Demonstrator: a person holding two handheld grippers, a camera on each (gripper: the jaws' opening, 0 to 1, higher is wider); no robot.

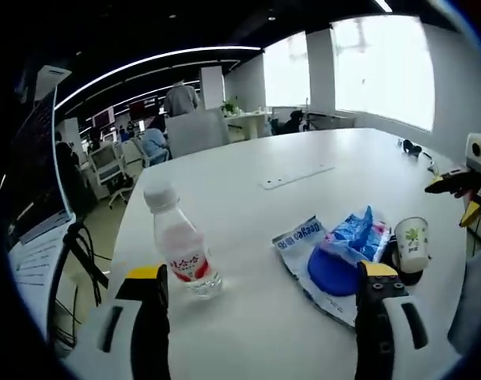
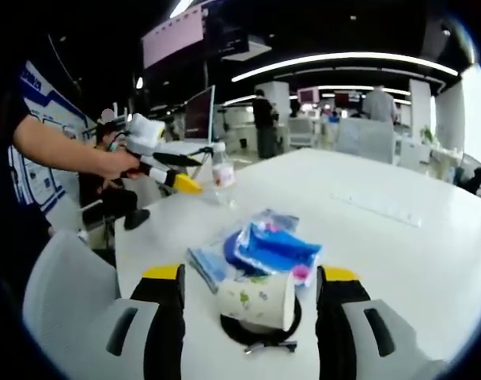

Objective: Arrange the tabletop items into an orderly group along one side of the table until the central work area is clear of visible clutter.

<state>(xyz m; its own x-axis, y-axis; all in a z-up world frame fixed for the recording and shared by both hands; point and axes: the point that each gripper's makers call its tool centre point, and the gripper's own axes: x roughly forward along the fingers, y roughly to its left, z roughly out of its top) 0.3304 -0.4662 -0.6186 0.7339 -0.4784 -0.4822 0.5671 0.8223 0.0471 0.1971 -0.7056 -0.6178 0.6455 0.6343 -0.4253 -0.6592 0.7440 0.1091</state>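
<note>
A clear water bottle [image 1: 181,253] with a red label stands upright just ahead of my left gripper's [image 1: 260,281] left jaw. The jaws are wide open and hold nothing. To the right lies a blue packet [image 1: 339,253] on a white wrapper. Beside it a printed paper cup [image 1: 412,244] sits on a black ring. My right gripper [image 1: 454,199] shows at the right edge. In the right gripper view, the cup [image 2: 256,299] stands between the open jaws of my right gripper [image 2: 252,289], apart from both. The blue packet [image 2: 264,245] lies behind it. Further off, the bottle [image 2: 222,174] stands by my left gripper [image 2: 185,172].
The white table [image 1: 304,150] stretches far ahead, with a flat cover plate [image 1: 297,176] in its middle and a dark cable [image 1: 414,148] at the far right. A grey chair [image 2: 58,301] stands at the near edge. Desks, monitors and people fill the background.
</note>
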